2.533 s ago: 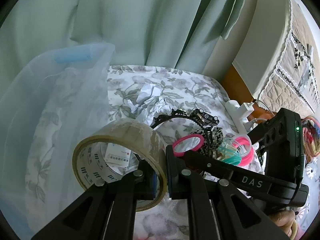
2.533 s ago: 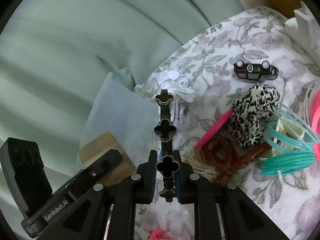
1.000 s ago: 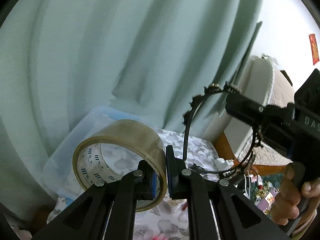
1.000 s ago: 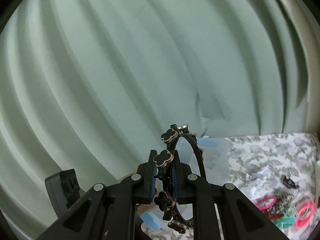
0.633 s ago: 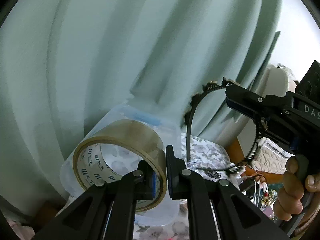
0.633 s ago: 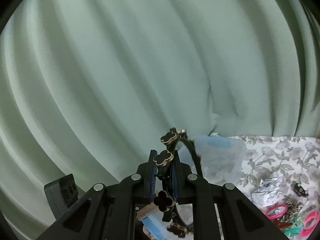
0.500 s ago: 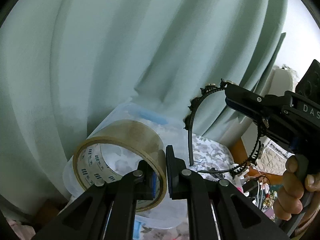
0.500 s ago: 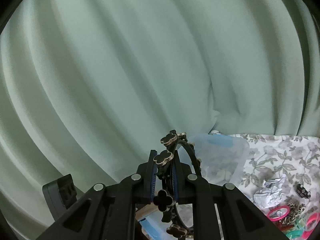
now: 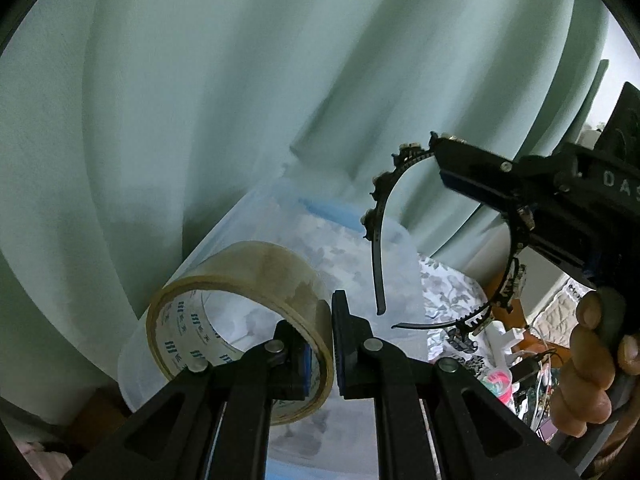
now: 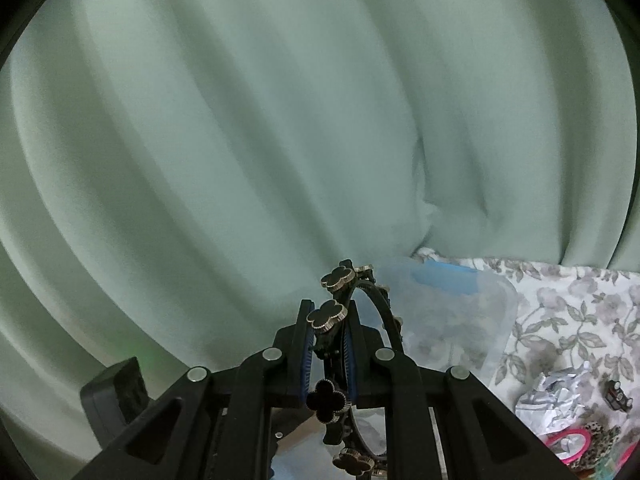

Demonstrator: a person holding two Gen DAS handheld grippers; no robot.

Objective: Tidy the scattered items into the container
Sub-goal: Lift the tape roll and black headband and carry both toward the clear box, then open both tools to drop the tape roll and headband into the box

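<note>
My left gripper [image 9: 322, 338] is shut on a roll of clear packing tape [image 9: 248, 272] and holds it above the clear plastic container [image 9: 280, 224]. My right gripper [image 10: 327, 324] is shut on a black headband with clover charms [image 10: 338, 276]; the headband also shows in the left wrist view [image 9: 380, 216], hanging over the container's right side. The container also shows in the right wrist view [image 10: 452, 308], below and ahead of the headband. Scattered items stay on the floral cloth: crumpled paper [image 10: 548, 404], a toy car [image 10: 618, 396], a pink ring [image 10: 572, 440], a leopard scrunchie [image 10: 596, 448].
A pale green curtain [image 10: 280, 120] hangs right behind the container. The floral cloth [image 10: 572, 300] runs off to the right. The person's hand [image 9: 592, 364] holds the right gripper. White plugs and cables [image 9: 508, 332] lie at the far right.
Both grippers have lifted off the cloth with the tape and the headband and swung left over the container. In the last half second the container has drawn nearer under them.
</note>
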